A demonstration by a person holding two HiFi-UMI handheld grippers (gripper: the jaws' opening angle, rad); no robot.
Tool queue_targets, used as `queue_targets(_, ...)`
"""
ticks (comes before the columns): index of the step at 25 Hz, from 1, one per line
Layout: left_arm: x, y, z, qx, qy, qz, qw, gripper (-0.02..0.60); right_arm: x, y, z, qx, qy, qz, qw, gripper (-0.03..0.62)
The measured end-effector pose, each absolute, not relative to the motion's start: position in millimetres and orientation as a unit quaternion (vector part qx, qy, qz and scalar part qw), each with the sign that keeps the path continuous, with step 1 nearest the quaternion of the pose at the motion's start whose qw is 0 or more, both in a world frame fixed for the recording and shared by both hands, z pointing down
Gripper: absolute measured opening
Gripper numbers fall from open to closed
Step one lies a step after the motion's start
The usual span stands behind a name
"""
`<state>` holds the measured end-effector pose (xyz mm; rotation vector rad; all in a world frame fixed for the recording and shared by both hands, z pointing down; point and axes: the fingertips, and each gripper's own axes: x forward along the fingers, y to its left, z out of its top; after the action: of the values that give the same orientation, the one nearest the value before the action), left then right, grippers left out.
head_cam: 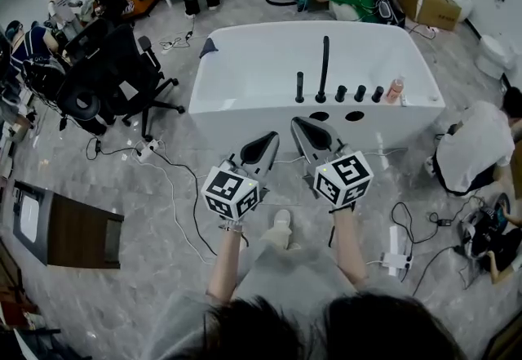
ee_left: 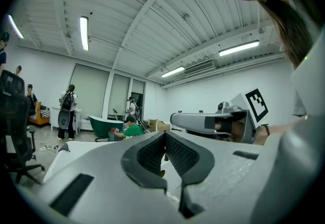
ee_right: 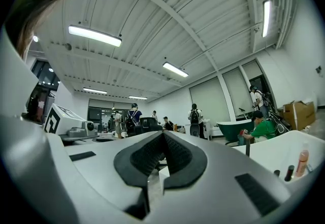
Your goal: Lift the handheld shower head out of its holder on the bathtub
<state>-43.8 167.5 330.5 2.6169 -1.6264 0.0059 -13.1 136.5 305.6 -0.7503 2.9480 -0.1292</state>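
Left hand-held gripper (head_cam: 269, 140), right hand-held gripper (head_cam: 299, 125) closed, empty; white bathtub (head_cam: 253, 117) on marble floor (head_cam: 106, 187).

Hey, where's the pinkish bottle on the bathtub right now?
Head view, right of centre: the bottle stands on the near rim of the white bathtub, just right of the row of black knobs.

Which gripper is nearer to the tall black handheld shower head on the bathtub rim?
Right. The right gripper is almost directly in front of the handheld shower head, outside the bathtub; the left gripper is further left.
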Motion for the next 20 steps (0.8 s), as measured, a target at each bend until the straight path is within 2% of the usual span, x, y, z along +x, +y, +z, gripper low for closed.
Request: queue_targets(20, -56.2, 54.2, 336.5, 0.877, -0.478, 0.005, 0.038, 0.005, -26.2, 32.7, 318.2, -0.287, 0.956, -0.051, 0.033, 0.000)
